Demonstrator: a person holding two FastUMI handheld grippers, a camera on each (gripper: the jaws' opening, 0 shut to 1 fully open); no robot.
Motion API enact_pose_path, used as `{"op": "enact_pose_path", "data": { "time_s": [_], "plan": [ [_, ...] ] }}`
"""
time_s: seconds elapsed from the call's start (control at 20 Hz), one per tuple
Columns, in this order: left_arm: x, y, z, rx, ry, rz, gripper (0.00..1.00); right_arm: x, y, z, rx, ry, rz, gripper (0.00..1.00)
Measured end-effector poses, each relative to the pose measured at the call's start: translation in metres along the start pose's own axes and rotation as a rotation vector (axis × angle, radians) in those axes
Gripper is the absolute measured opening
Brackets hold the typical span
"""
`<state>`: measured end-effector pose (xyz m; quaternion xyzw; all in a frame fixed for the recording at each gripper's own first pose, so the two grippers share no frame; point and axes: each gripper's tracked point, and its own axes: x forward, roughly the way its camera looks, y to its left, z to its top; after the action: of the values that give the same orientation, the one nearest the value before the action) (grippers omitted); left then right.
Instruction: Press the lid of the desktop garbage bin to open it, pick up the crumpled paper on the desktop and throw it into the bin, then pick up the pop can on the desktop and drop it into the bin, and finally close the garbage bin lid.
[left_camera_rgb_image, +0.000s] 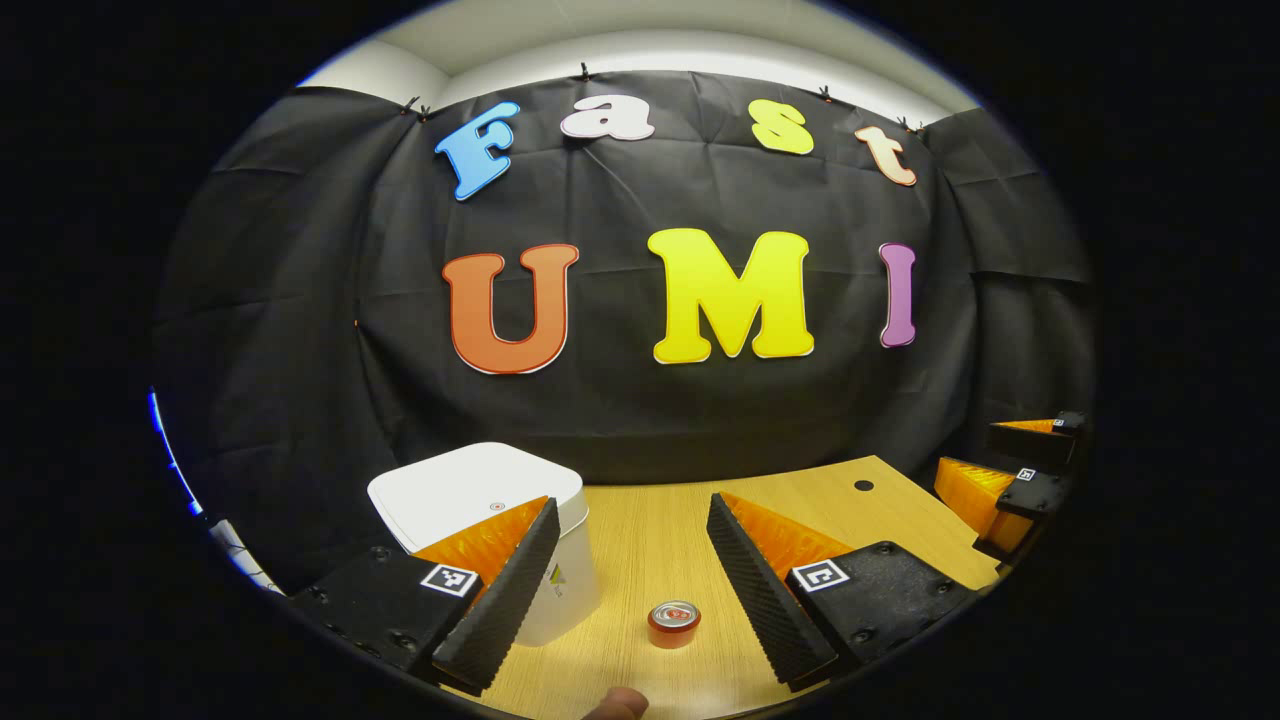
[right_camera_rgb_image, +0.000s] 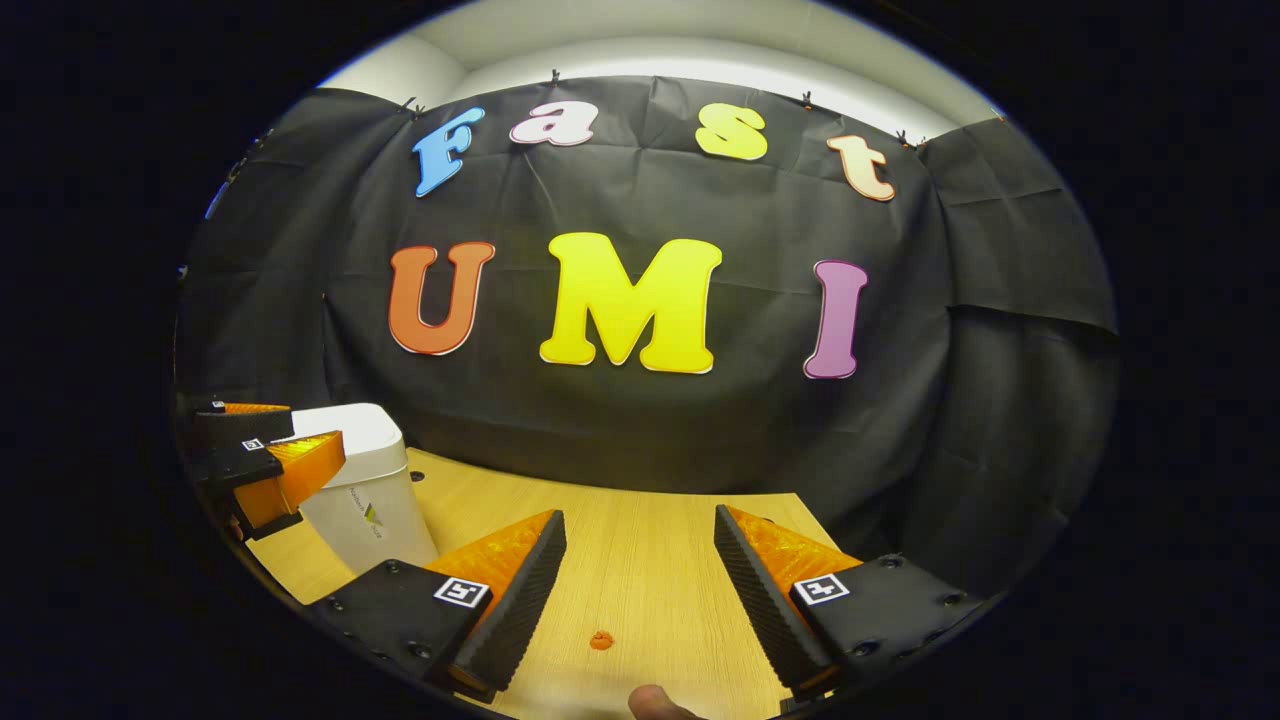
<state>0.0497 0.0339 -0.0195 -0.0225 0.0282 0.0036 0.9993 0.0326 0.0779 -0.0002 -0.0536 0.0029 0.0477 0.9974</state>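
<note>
Both grippers, left and right, hung spread wide and empty above the wooden desktop, seemingly poised to start, since the white bin sat lid-down at left with the pop can just beside it.

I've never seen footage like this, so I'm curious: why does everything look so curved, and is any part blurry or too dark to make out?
Left gripper view: a fisheye lens bows the table edge; the white bin and the pop can are sharp and evenly lit, with a soft shadow beside the bin. Right gripper view: same bulging, the table is bright, and a small orange thing is too tiny to identify.
</note>
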Motion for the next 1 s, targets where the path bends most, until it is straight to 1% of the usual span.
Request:
{"op": "enact_pose_path", "data": {
  "time_s": [0.05,0.1,0.15,0.3,0.35,0.4,0.45,0.5,0.55,0.6,0.65,0.7,0.75,0.8,0.85,0.9,1.0],
  "plan": [
    [0.002,-0.002,-0.004,0.003,0.013,-0.012,0.98,0.001,0.0,0.0,-0.005,0.0,0.0,0.94],
    [0.004,0.004,-0.009,-0.001,0.025,0.001,0.95,0.001,-0.001,-0.002,-0.005,0.0,-0.004,0.94],
    [0.005,0.008,-0.01,-0.008,0.028,0.01,0.95,0.003,-0.001,-0.003,0.0,0.006,-0.008,0.94],
    [0.009,0.017,-0.011,-0.032,0.03,0.017,0.92,0.003,0.001,-0.008,-0.002,0.019,-0.01,0.94],
    [0.012,0.018,-0.012,-0.033,0.032,0.014,0.88,0.004,0.002,-0.009,-0.007,0.022,-0.01,0.94],
    [0.016,0.016,-0.014,-0.036,0.038,-0.016,0.85,0.005,0.003,-0.011,-0.013,0.027,-0.006,0.94],
    [0.021,0.008,-0.017,-0.031,0.056,-0.065,0.78,0.005,0.005,-0.012,-0.018,0.035,-0.001,0.94],
    [0.028,0.009,-0.022,-0.014,0.08,-0.094,0.64,0.006,0.007,-0.014,-0.023,0.042,0.006,0.94],
    [0.032,0.015,-0.023,-0.008,0.09,-0.1,0.57,0.007,0.011,-0.015,-0.03,0.048,0.013,0.94],
    [0.036,0.022,-0.024,-0.007,0.094,-0.09,0.43,0.009,0.012,-0.017,-0.038,0.051,0.014,0.94],
    [0.042,0.028,-0.026,-0.014,0.102,-0.078,0.41,0.01,0.013,-0.017,-0.045,0.056,0.016,0.94],
    [0.048,0.044,-0.027,-0.035,0.106,-0.028,0.27,0.012,0.016,-0.019,-0.05,0.062,0.019,0.94],
    [0.052,0.056,-0.027,-0.048,0.11,0.01,0.31,0.014,0.018,-0.019,-0.056,0.067,0.019,0.94],
    [0.057,0.067,-0.03,-0.056,0.117,0.053,0.16,0.015,0.019,-0.019,-0.062,0.069,0.02,0.94],
    [0.06,0.077,-0.035,-0.056,0.127,0.085,0.14,0.017,0.021,-0.02,-0.068,0.071,0.021,0.94],
    [0.064,0.086,-0.036,-0.061,0.128,0.113,0.09,0.019,0.022,-0.02,-0.075,0.072,0.022,0.94],
    [0.071,0.093,-0.031,-0.09,0.118,0.116,0.05,0.023,0.024,-0.02,-0.088,0.073,0.021,0.94]
  ]
}}
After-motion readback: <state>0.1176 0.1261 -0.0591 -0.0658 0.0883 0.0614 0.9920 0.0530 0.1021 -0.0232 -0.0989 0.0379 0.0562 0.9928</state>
